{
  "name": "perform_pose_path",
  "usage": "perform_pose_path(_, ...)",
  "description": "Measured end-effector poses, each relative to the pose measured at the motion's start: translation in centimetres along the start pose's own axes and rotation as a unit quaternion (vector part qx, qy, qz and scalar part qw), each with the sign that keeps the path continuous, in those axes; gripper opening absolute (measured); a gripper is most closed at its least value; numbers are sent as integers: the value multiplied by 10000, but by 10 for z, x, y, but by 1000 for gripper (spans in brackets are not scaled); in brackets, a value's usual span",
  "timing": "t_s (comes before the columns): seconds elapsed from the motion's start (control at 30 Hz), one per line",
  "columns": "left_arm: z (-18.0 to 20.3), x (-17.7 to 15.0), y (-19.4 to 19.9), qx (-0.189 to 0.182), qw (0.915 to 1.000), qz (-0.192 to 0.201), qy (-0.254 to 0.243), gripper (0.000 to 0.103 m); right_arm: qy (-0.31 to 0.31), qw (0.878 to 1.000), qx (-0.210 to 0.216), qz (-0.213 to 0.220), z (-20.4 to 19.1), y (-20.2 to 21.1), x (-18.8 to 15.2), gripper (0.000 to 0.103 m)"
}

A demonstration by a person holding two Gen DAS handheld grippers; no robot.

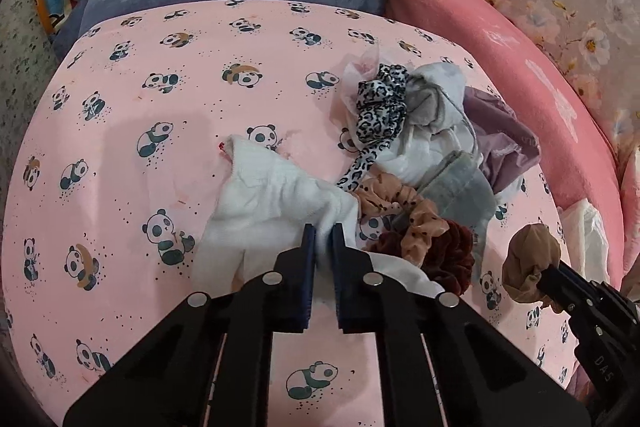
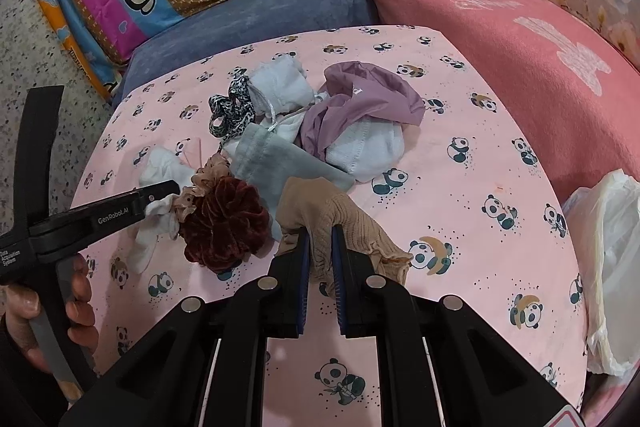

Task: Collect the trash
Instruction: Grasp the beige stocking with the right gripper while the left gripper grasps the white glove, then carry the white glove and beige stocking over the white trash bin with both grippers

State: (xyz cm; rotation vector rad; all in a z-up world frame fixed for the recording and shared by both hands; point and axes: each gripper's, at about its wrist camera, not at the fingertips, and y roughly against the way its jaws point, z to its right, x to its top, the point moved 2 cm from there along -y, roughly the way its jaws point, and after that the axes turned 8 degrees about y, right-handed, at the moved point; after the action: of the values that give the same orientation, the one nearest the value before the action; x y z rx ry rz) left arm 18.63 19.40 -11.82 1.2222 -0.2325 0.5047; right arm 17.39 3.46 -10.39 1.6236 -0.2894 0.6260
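Left wrist view first: the left gripper (image 1: 323, 233) is pinching the near edge of a white cloth (image 1: 272, 195), its blue pads pressed tight on a fold of it. That cloth lies crumpled on the pink panda-print sheet (image 1: 160, 131), and its right edge touches a tan dotted scrunchie (image 1: 404, 211) and a dark red velvet scrunchie (image 1: 444, 255). Behind them sits a loose heap: a leopard-print ribbon (image 1: 380, 107), a grey drawstring pouch (image 1: 460, 187) and a purple garment (image 1: 500, 139).

Over on the right, the right gripper (image 1: 546, 277) is clamped on a bunched beige stocking (image 1: 528, 259), which looks raised just off the sheet.

Right wrist view confirms it: the right gripper (image 2: 320, 251) has the beige stocking (image 2: 340, 215) squeezed between its jaws, fabric spilling out to both sides. The left gripper (image 2: 170, 193) reaches in from the left, with a hand (image 2: 44, 311) wrapped around its handle, tips on the white cloth (image 2: 160, 187) beside the velvet scrunchie (image 2: 224, 227). A white plastic bag (image 2: 612, 267) sits at the sheet's right edge, against the pink blanket (image 2: 500, 35).
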Motion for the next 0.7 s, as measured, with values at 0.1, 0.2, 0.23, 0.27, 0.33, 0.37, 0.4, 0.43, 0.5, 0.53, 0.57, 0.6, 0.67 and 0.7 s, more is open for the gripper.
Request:
perform_pose_path(0.1,6,1,8,12,9999,105,-56,4,-22,10000,-1,59,0,8,-1,12)
perform_pose_path(0.2,10,2,21,-23,9998,201,-94,4,-53,9999,-13,150,1,18,-1,12)
perform_pose_path(0.23,11,2,26,-34,9996,240,-120,4,-58,9998,-15,190,2,22,0,12)
perform_pose_path(0.27,15,4,31,-48,9995,288,-146,4,-62,9997,-24,228,2,26,0,12)
perform_pose_path(0.33,25,8,44,-106,9990,388,-213,4,-89,9994,-52,344,5,38,2,12)
perform_pose_path(0.37,30,10,48,-124,9987,435,-247,4,-113,9991,-61,406,7,44,3,12)
perform_pose_path(0.4,36,12,54,-148,9982,491,-297,4,-129,9988,-76,465,9,49,4,12)
perform_pose_path(0.43,43,13,62,-191,9976,565,-363,4,-139,9985,-91,516,10,55,5,12)
perform_pose_path(0.5,57,17,73,-266,9961,686,-488,4,-164,9977,-140,646,14,67,7,12)
perform_pose_path(0.53,65,18,79,-314,9952,741,-557,4,-181,9972,-170,712,17,73,9,12)
perform_pose_path(0.57,74,19,85,-376,9940,802,-640,4,-195,9967,-196,764,20,79,10,12)
perform_pose_path(0.6,83,19,90,-438,9928,857,-717,4,-217,9960,-229,830,23,86,11,12)
perform_pose_path(0.67,102,19,100,-559,9901,949,-869,4,-269,9947,-285,953,30,99,12,12)
perform_pose_path(0.7,111,19,104,-625,9887,982,-940,4,-300,9939,-315,1017,35,106,12,12)
